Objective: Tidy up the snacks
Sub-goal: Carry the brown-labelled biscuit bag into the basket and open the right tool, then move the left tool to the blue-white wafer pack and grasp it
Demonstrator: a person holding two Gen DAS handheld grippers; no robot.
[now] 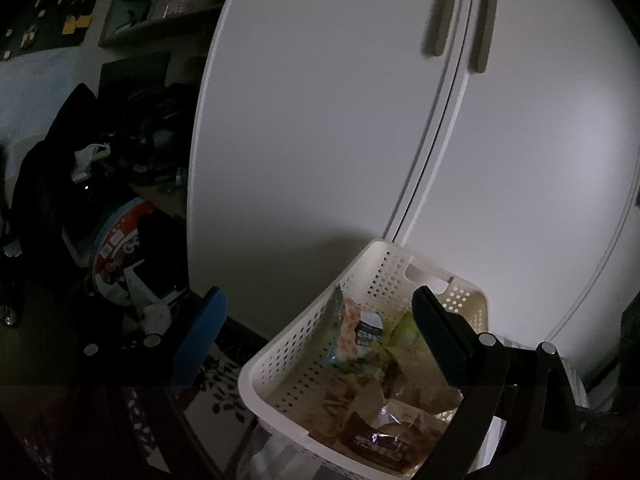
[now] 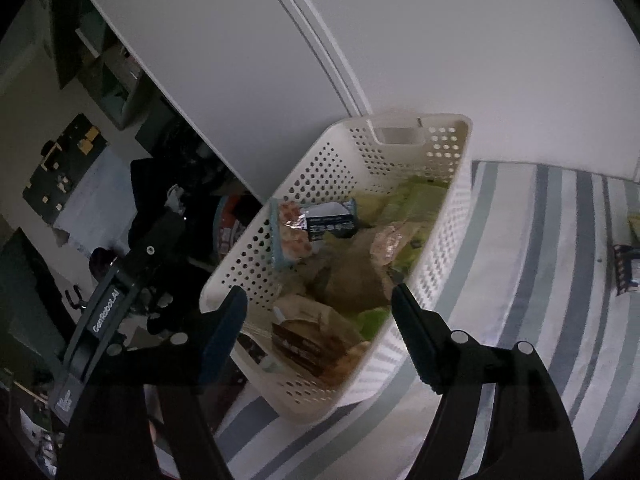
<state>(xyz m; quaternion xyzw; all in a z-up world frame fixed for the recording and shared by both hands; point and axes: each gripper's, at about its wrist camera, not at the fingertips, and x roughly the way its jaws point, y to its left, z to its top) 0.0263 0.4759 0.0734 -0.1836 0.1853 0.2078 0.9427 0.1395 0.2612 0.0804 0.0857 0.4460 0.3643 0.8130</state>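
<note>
While the room is lying dim, both tools are hanging over one landmark, the basket.

Basket: a white perforated basket [image 2: 436,248] is sitting on a grey-and-white striped bedcover [image 2: 552,280], its far end just beside the white wardrobe doors [image 1: 320,120].

Snacks: several packets are lying loose inside the basket; a pale blue packet [image 2: 290,236] is leaning against the basket's left wall, a dark brown packet [image 2: 304,344] is lying at its near end, and green wrappers [image 2: 416,200] are filling its far right corner.

Left hand-held gripper [image 1: 316,332]: its jaws are standing wide apart and gripping nothing; the blue-padded finger [image 1: 200,336] is hanging outside the basket's left wall, while the black finger [image 1: 440,340] is hanging over the basket's inside.

Right hand-held gripper [image 2: 320,328]: it is spread wide and empty, straddling the basket's near end, one finger beyond each long wall; whether either is touching the rim I cannot tell.

Edges: the basket's left wall is running close to the bed's edge, with dark clutter [image 1: 132,240] below it.

Open room: the bedcover to the right of the basket is lying mostly bare, with a small dark packet [image 2: 624,272] well apart from the basket.
</note>
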